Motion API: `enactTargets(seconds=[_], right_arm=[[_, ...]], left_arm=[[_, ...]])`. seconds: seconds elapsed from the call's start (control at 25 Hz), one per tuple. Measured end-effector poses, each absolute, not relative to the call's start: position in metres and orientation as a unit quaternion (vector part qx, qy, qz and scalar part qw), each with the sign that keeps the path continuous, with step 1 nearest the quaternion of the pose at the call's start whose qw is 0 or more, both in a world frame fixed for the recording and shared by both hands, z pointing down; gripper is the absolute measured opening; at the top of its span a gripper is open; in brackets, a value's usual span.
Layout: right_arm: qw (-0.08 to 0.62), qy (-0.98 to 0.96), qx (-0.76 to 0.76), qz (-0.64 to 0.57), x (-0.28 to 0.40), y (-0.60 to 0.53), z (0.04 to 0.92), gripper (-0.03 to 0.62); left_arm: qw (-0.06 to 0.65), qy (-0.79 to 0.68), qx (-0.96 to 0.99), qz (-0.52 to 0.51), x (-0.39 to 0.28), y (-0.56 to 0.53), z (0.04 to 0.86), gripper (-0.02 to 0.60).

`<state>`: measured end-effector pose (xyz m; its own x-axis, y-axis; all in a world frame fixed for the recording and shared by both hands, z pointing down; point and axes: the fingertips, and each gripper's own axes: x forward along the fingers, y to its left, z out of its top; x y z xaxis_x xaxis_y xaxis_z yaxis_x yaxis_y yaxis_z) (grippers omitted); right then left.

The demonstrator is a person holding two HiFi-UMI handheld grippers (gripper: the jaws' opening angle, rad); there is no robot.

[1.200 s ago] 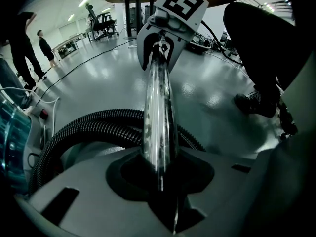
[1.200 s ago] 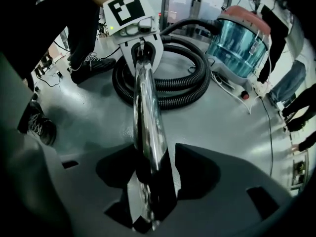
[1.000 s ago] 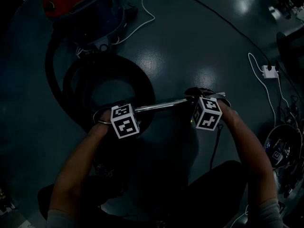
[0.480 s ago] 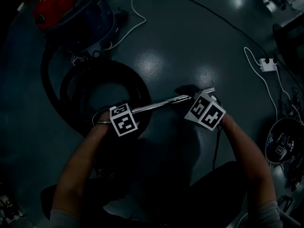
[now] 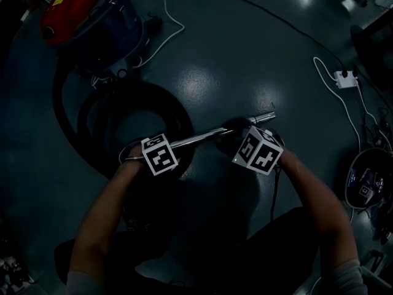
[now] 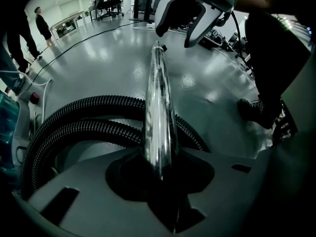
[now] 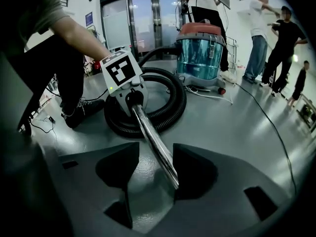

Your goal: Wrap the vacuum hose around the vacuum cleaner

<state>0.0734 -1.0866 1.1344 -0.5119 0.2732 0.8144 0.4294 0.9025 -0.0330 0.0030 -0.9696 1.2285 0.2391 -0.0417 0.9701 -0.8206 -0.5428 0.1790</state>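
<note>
Left gripper [image 6: 160, 173] is clamped narrow on the shiny chrome wand tube [image 6: 159, 102], at the end where it joins the hose. I hold it pointing steeply down and nothing about this hold has changed in the last second.

Far left on the glossy grey floor [image 5: 233, 54] is the red-lidded vacuum cleaner with a clear blue drum [image 5: 92, 23]. The black ribbed vacuum hose [image 5: 86, 118] lies in loose loops just beside it, between the cleaner and my left gripper. None of it is round the drum, so I judge the wrap not started.

The wand runs rightward from that clamp, lifted off the floor.

The right gripper [image 7: 155, 173] is what moved. A second ago it sat over the far end of the wand. Since then it has rolled and come up a little, and the wand tip now pokes out past it in the head view. Its jaws stand wide. The wand end lies between them, close against the right-hand pad, but is not pinched.

My read is that the right side is lining up for a second hold. Once it closes I'd have both ends and could swing the wand and hose toward the cleaner. If I move before it closes, the free end may slip out.
</note>
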Motion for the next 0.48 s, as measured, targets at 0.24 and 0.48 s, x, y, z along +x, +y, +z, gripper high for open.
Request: enactTargets(seconds=[0.24,0.48], right_arm=[[0.454,-0.862,-0.211,-0.076,0.074,-1.080,1.136,0.215],[0.459,-0.858,-0.218,-0.079,0.079,-1.078,1.141,0.216]], left_arm=[[0.368,-0.311,0.687,0.544,0.004,-0.968,1.230,0.135],[0.390,-0.297,0.691,0.531,0.015,-0.963,1.225,0.219]])
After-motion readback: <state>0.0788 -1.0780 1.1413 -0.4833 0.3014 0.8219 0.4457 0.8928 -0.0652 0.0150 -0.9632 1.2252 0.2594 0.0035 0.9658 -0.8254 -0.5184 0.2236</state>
